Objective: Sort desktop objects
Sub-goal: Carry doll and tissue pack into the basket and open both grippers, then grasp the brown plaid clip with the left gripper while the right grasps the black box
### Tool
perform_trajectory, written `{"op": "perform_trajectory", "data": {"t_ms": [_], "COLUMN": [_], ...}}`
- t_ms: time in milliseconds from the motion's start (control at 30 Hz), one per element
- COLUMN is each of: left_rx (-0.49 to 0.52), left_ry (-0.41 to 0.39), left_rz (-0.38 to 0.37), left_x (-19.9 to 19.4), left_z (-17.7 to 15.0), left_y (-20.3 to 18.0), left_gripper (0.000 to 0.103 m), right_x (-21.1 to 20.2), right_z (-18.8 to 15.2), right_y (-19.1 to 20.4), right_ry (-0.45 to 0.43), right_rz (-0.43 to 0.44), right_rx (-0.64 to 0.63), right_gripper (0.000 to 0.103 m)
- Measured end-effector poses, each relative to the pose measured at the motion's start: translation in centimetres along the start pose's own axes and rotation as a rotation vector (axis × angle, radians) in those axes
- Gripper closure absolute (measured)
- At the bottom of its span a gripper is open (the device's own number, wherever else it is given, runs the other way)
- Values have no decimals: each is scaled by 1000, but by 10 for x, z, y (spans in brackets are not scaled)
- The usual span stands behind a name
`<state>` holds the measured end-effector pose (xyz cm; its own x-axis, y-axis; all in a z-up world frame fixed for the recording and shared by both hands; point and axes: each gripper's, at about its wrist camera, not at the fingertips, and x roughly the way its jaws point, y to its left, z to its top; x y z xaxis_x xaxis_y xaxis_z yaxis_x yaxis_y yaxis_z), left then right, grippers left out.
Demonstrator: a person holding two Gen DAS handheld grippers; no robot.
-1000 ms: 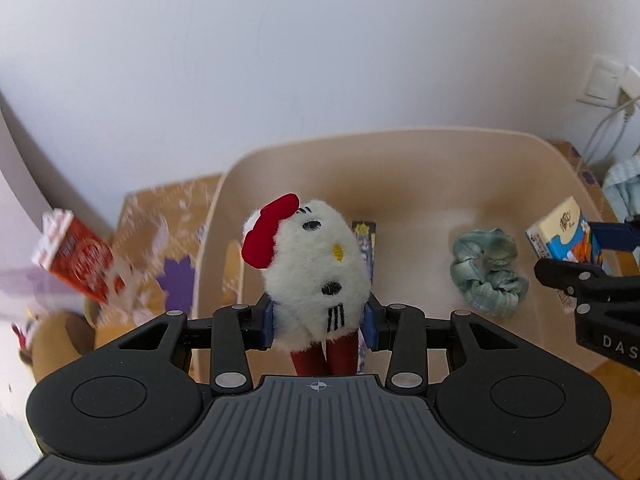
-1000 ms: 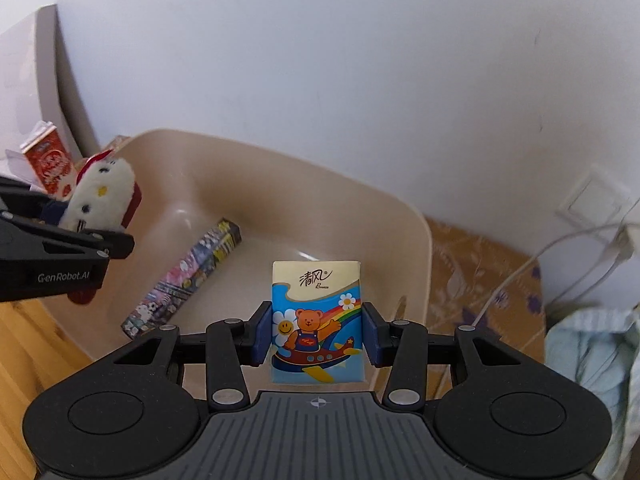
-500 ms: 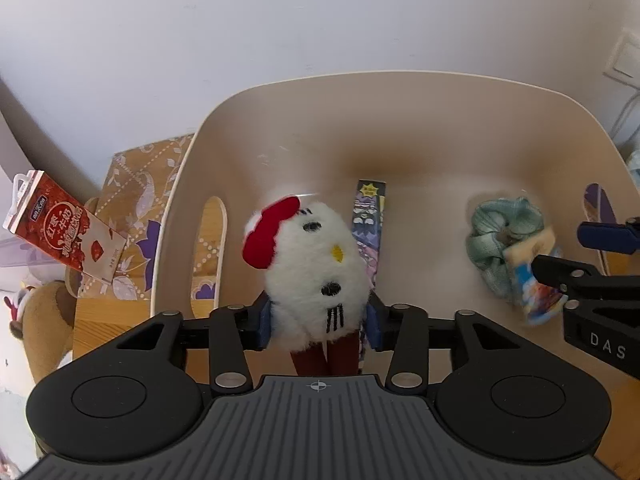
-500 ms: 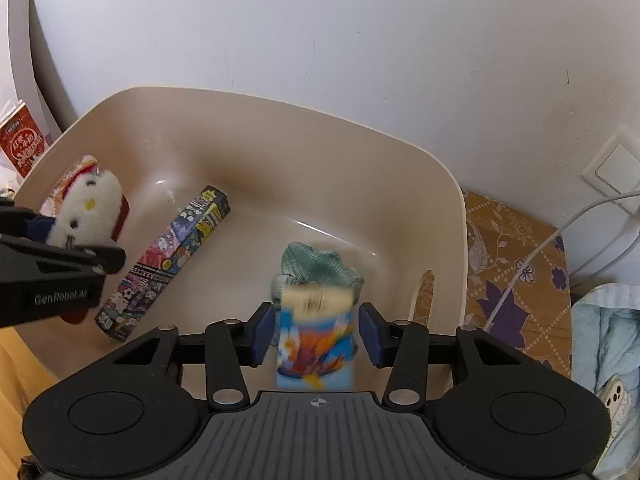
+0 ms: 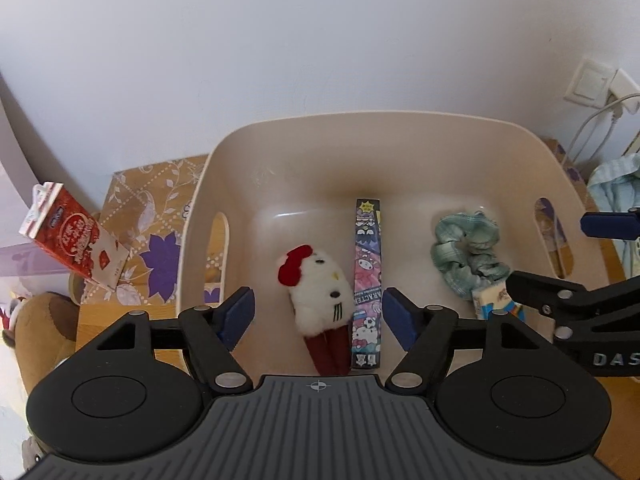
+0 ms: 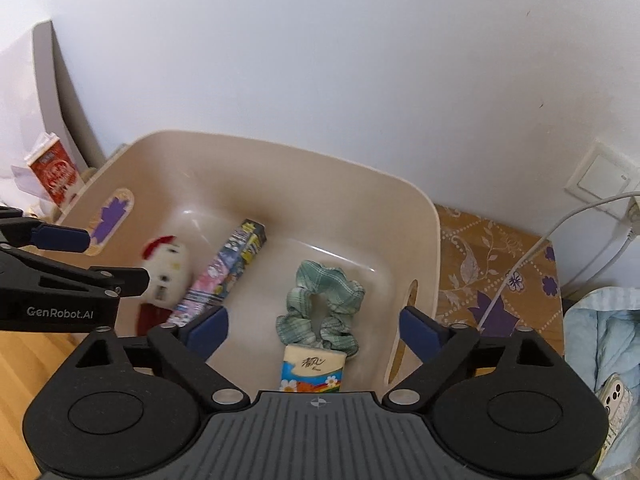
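Observation:
A beige plastic bin (image 5: 320,136) (image 6: 436,240) holds the sorted things. In it lie a white plush cat with a red bow (image 5: 318,286) (image 6: 166,266), a long printed box (image 5: 367,280) (image 6: 226,276), a green scrunchie (image 5: 466,254) (image 6: 322,304) and a tissue pack with a bear print (image 6: 312,372) (image 5: 494,300). My left gripper (image 5: 318,312) is open above the plush. My right gripper (image 6: 314,326) is open above the tissue pack and scrunchie. Each gripper shows at the edge of the other's view.
A red and white carton (image 5: 74,238) (image 6: 54,174) leans left of the bin on a patterned cloth (image 5: 148,208). A brown plush (image 5: 36,336) sits at the lower left. A wall socket with a white cable (image 6: 600,178), a light blue cloth (image 6: 604,344) and a phone (image 6: 614,398) are at the right.
Both grippers have opened. The plush dropped from the left gripper and the tissue pack from the right, and both now lie in the bin. Both grippers have pulled back.

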<state>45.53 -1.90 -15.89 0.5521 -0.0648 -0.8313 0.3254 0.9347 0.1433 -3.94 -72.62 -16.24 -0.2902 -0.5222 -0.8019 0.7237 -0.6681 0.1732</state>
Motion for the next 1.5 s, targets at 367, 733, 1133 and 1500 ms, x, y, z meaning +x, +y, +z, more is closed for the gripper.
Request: {"op": "perform_trajectory", "data": {"t_ms": [367, 733, 1133, 1500], "left_rx": [102, 211, 178, 147], "left_ry": [-4, 63, 162, 222], "left_rz": [-40, -100, -160, -198], "left_x": [-41, -53, -40, -24], "left_z": [-36, -93, -122, -128], "left_y": [0, -5, 3, -3], "left_gripper": [31, 31, 31, 31], "right_x": [-56, -67, -55, -29], "right_z": [-29, -83, -136, -163], "right_y": [8, 21, 23, 38], "right_ry": [-62, -6, 71, 148], "right_rz": [18, 36, 63, 95], "right_rx": [-19, -34, -8, -30], "right_gripper": [0, 0, 0, 0]}}
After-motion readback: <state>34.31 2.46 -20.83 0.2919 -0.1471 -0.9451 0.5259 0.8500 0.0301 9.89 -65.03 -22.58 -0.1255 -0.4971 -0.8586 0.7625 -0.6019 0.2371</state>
